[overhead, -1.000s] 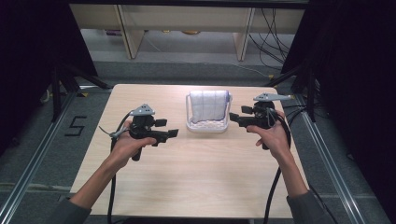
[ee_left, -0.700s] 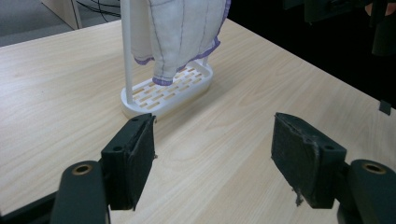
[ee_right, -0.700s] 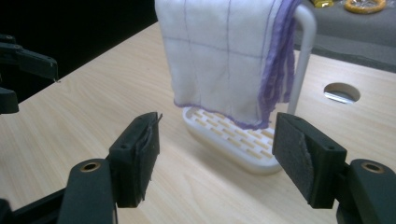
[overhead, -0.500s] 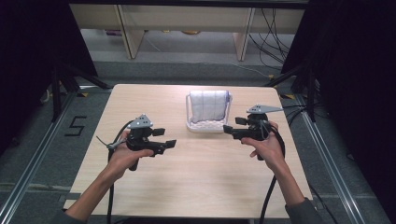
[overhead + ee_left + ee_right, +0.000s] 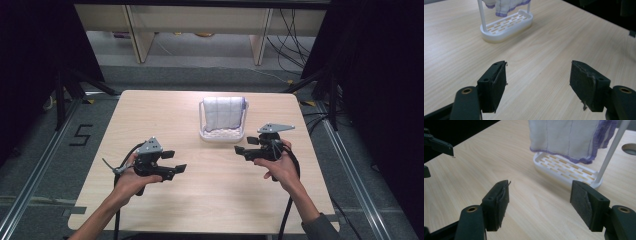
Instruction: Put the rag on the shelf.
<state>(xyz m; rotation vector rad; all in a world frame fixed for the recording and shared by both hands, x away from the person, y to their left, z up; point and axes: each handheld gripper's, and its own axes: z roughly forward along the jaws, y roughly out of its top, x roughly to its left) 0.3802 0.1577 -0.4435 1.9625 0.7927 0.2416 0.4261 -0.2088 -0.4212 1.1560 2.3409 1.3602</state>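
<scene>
A white drying rack stands at the table's far middle, and a white cloth with purple edging hangs over it. My left gripper is held above the near left of the table, open, with nothing between its pads. My right gripper hovers just near-right of the rack, also open and with nothing in it. The left gripper view looks over bare wood between its jaws toward the rack's slotted base. In the right gripper view the cloth hangs close ahead, above the base.
The light wooden table ends close behind the rack. Dark frame posts stand at both sides. On the grey floor to the left is a taped "5". Shelving and cables lie beyond the far edge.
Both hands have come down and back toward the near edge, away from the rack's sides. Both sets of jaws stay open with nothing between them.
</scene>
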